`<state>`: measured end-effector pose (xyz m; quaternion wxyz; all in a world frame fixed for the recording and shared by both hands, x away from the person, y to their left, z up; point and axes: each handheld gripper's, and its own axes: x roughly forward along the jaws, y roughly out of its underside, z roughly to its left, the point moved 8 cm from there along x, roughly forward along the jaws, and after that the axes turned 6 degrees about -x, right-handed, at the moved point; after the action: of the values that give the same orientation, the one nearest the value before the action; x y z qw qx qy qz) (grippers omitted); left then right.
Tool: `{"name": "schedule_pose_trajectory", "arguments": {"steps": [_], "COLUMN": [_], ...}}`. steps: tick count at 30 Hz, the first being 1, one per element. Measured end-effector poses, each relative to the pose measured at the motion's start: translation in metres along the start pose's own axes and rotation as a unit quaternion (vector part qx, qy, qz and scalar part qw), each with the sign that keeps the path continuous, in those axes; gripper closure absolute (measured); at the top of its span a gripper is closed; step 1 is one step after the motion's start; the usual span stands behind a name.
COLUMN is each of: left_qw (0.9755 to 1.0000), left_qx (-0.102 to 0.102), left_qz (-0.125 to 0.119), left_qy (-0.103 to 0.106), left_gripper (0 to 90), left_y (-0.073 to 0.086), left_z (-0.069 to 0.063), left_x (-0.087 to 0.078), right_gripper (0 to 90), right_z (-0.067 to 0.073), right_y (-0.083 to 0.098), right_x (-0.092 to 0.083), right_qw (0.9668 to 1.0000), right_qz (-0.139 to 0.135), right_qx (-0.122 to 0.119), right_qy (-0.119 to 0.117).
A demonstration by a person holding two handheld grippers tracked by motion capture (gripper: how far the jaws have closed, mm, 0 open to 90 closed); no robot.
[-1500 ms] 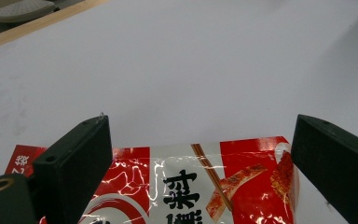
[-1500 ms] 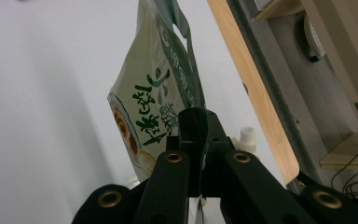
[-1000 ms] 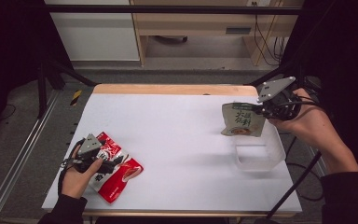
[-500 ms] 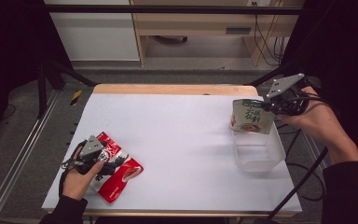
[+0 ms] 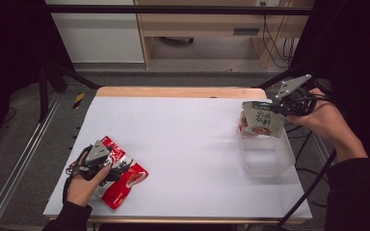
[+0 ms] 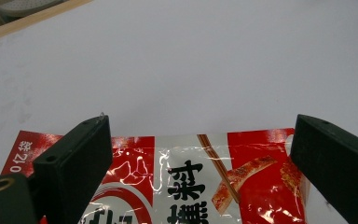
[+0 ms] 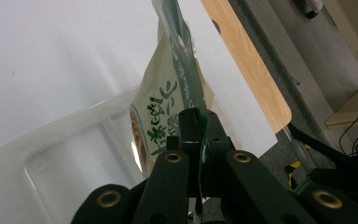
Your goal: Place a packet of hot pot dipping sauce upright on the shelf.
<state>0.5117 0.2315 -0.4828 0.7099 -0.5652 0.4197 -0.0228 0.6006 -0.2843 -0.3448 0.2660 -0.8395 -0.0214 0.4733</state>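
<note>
We see a desk [image 5: 183, 139] with a white top and a pale wooden strip along its far edge, standing on a grey floor in a dim room. Beyond it are a white cabinet [image 5: 96, 33] and a wooden shelf unit [image 5: 207, 29], with cables [image 5: 270, 43] hanging at the right.

At the desk's right edge sits a clear tub [image 5: 265, 154]. Our right gripper [image 5: 284, 107] has its fingers [image 7: 191, 135] pinched tight on the top edge of a green pouch [image 5: 262, 119] — a pale green and cream packet with dark green script and a picture of food near its bottom. The pouch hangs upright from that grip, its lower end over the far end of the tub; whether it touches the tub we cannot tell.

At the near left corner lie red packets [image 5: 123, 175], glossy red and white with black characters and a picture of skewers. Our left gripper [image 5: 107, 166] rests over them, its fingers [image 6: 74, 158] spread wide — one at each side of the top packet, not pressing on it.
</note>
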Motion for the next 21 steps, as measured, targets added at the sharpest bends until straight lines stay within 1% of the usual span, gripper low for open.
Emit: {"name": "schedule_pose_trajectory", "arguments": {"steps": [1,2,4,6,10,14,17,21], "left_qw": [1.0,1.0,1.0,1.0,1.0,1.0,1.0,1.0], "left_qx": [0.0,0.002,0.004,0.005,0.004,0.004,0.005,0.003], "left_qz": [0.0,0.001,0.002,0.002,0.002,0.002,0.002,0.003], "left_qy": [0.0,0.0,0.001,0.002,0.002,0.002,0.001,0.001], "left_gripper": [5.6,5.6,5.6,5.6,5.6,5.6,5.6,5.6], "left_y": [0.0,0.0,0.0,-0.001,0.0,0.0,-0.001,0.0], "left_z": [0.0,0.0,-0.001,-0.002,-0.002,-0.002,-0.002,-0.001], "left_x": [0.0,0.0,0.001,0.001,0.001,0.001,0.001,0.0], "right_gripper": [90.0,90.0,90.0,90.0,90.0,90.0,90.0,90.0], "right_z": [-0.001,-0.001,-0.001,0.0,0.004,0.007,0.009,0.011], "right_y": [0.0,0.0,0.0,0.0,0.002,0.003,0.001,0.003], "right_x": [0.002,0.004,0.008,0.011,0.019,0.026,0.03,0.033], "right_qw": [1.0,1.0,0.9999,0.9999,0.9999,0.9997,0.9996,0.9994], "right_qz": [0.001,-0.003,-0.008,-0.009,-0.011,-0.017,-0.017,-0.018], "right_qx": [-0.001,0.004,0.007,0.005,0.007,0.015,0.01,0.02], "right_qy": [0.002,0.002,-0.001,-0.002,-0.01,-0.014,-0.018,-0.02]}}
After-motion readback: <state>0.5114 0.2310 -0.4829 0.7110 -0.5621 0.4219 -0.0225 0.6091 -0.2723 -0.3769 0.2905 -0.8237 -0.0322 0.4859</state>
